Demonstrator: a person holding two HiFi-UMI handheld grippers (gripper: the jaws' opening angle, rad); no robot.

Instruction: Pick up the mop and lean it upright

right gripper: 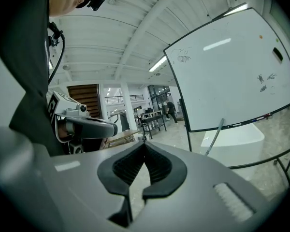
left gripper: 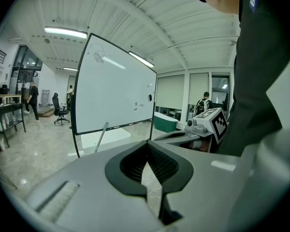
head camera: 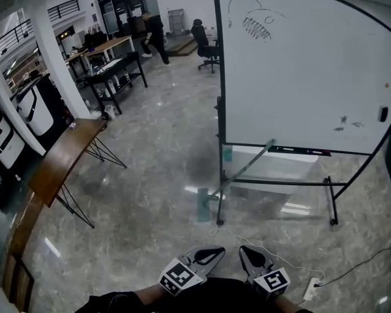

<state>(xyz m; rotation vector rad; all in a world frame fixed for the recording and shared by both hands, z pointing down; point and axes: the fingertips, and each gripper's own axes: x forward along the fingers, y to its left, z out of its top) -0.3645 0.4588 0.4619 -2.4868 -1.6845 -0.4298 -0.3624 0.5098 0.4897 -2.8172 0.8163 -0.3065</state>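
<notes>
We are holding the left hand-held gripper (head camera: 212, 252) and the right hand-held gripper (head camera: 249, 252) low in front of us, side by side. Each one's jaws are pressed together with nothing between them. Both are pointing toward the mop (head camera: 238, 171), which is well apart from us across the grey stone floor (head camera: 150, 188). The mop is lying at a slant: its head is resting on the floor by the near leg of a wheeled whiteboard (head camera: 300, 64), and its long pale handle is running up to the board's lower rail. We are judging the handle to be stiff, light and smooth, so it is likely slipping in a loose grip. The head end is probably carrying most of the weight. Taking hold of the handle about midway, or with one gripper low and one high, is looking steadiest for tipping it upright. The only container-like thing is a white box (head camera: 277, 165) sitting on the floor behind the board, and we cannot tell what it is holding.
</notes>
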